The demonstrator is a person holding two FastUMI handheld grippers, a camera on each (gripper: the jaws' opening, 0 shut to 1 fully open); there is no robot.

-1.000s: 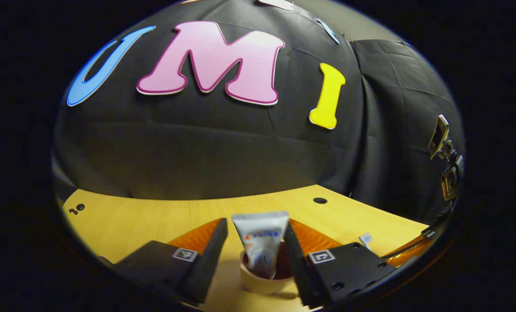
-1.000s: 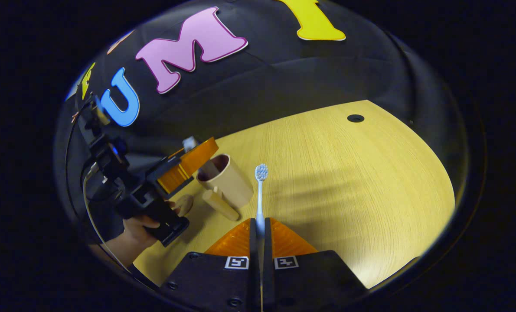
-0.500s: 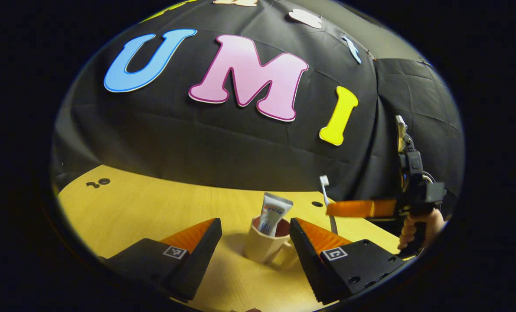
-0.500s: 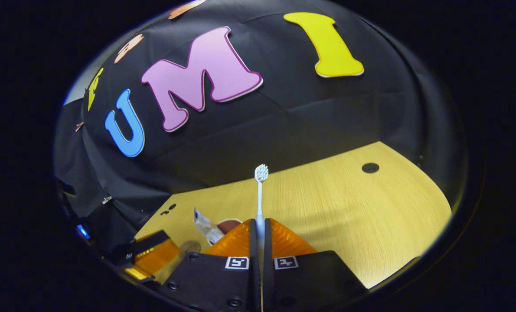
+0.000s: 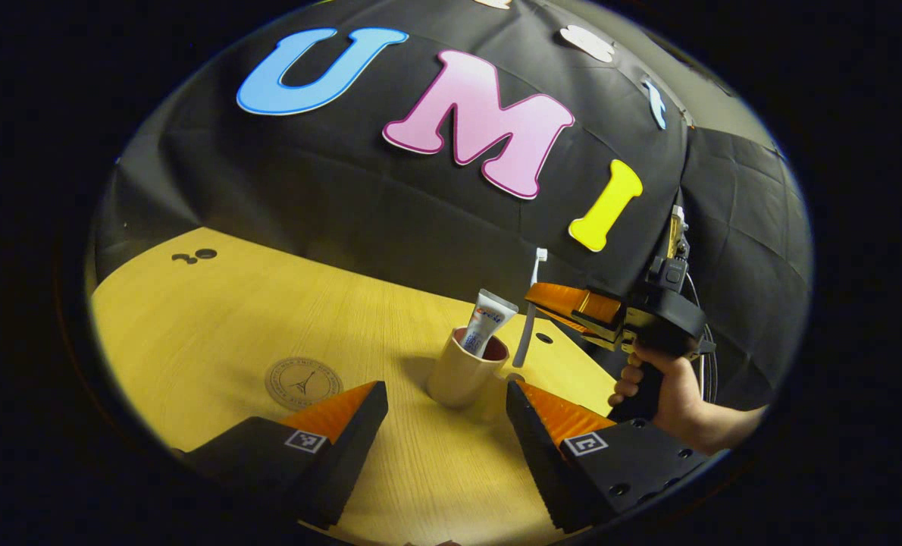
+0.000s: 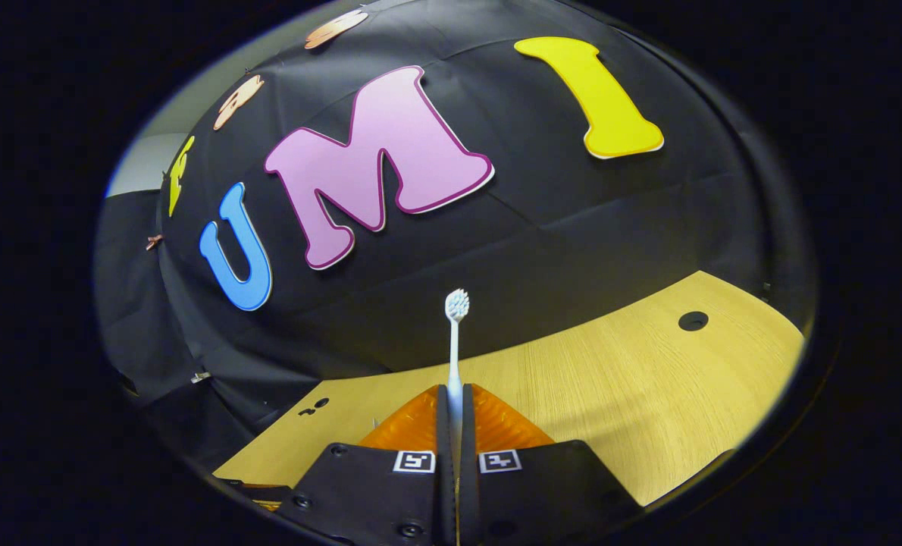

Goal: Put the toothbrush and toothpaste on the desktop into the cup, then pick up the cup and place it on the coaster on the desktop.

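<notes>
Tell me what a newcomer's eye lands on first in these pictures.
First the toothbrush, gripped upright between the shut right tongs, head up against the dark wall. Then the beige cup mid-desk with the toothpaste tube standing in it, ahead of the open left tongs. Left of the cup lies the round coaster.

Right gripper view: right gripper [image 6: 455,394] at bottom centre, its two fingers pressed together on the white toothbrush [image 6: 455,356]. The handle runs straight up the middle of the frame, bristle head topmost against the black cloth wall [image 6: 572,227]. Wooden desktop [image 6: 610,409] fills lower right, with a round dark hole [image 6: 693,321] at far right and smaller dark holes [image 6: 313,409] at lower left.
</notes>
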